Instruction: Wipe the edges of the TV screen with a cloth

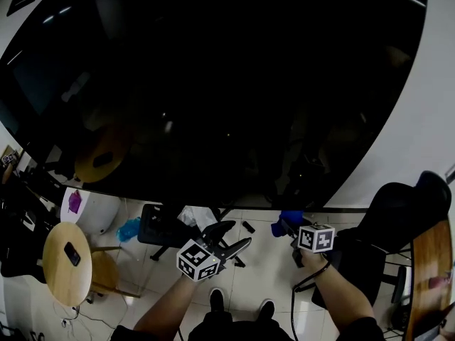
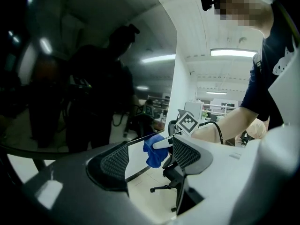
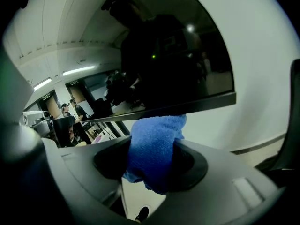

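The large black TV screen (image 1: 213,84) fills most of the head view, and its bottom edge (image 1: 284,209) runs just above both grippers. My right gripper (image 1: 289,227) is shut on a bunched blue cloth (image 1: 288,219), which it holds just below that edge. In the right gripper view the cloth (image 3: 152,146) bulges up between the jaws, right under the TV's lower frame (image 3: 197,104). My left gripper (image 1: 229,241) stands open and holds nothing, low and to the left of the right one. The left gripper view looks between its open jaws at the cloth (image 2: 153,153) and the screen (image 2: 70,78).
A black office chair (image 1: 402,215) stands at the right, beside a wooden tabletop (image 1: 431,275). Another dark chair (image 1: 162,227) sits under the TV. At the left stand a round wooden table (image 1: 57,268) with a phone (image 1: 72,253) and a white bin (image 1: 96,212).
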The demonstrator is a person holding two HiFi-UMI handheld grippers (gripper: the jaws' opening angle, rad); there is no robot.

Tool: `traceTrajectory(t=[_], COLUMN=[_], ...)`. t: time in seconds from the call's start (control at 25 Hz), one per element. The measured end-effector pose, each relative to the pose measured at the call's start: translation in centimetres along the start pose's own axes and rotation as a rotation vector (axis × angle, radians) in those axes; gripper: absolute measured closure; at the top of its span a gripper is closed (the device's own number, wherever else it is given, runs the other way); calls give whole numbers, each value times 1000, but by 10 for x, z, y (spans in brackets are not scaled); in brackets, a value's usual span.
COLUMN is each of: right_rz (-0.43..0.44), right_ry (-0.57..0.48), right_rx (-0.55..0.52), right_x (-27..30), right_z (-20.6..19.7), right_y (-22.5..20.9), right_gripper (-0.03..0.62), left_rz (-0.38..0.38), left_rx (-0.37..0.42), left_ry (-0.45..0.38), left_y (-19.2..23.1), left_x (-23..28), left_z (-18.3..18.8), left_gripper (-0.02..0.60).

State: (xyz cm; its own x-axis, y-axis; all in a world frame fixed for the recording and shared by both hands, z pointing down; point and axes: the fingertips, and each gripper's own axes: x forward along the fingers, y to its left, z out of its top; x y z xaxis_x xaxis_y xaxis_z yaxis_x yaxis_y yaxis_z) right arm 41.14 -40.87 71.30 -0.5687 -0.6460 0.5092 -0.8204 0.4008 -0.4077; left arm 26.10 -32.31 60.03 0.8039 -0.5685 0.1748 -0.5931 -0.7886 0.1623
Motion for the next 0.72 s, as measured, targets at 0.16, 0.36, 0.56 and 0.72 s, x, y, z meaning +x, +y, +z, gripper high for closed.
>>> traceTrajectory(t=[0.16,0.36,0.56,0.72], right_rz=[-19,-40,-16,16], right_ry=[-2,-22,-34,-35], right_rx=[-1,10,30,4], right_x=[19,41,59,74], right_z=[-3,-7,-11,-11], right_y=[26,57,86,108], right_gripper=[378,378,378,378], left_rz=[-36,-74,-46,1], left_rx=[-7,2,-2,-37], left_ry=[4,29,36,22], left_y=[28,50,64,75], left_x=[-27,-57,-85,-108], left_z=[-6,-17,-21,-21], left_gripper=[305,305,305,305])
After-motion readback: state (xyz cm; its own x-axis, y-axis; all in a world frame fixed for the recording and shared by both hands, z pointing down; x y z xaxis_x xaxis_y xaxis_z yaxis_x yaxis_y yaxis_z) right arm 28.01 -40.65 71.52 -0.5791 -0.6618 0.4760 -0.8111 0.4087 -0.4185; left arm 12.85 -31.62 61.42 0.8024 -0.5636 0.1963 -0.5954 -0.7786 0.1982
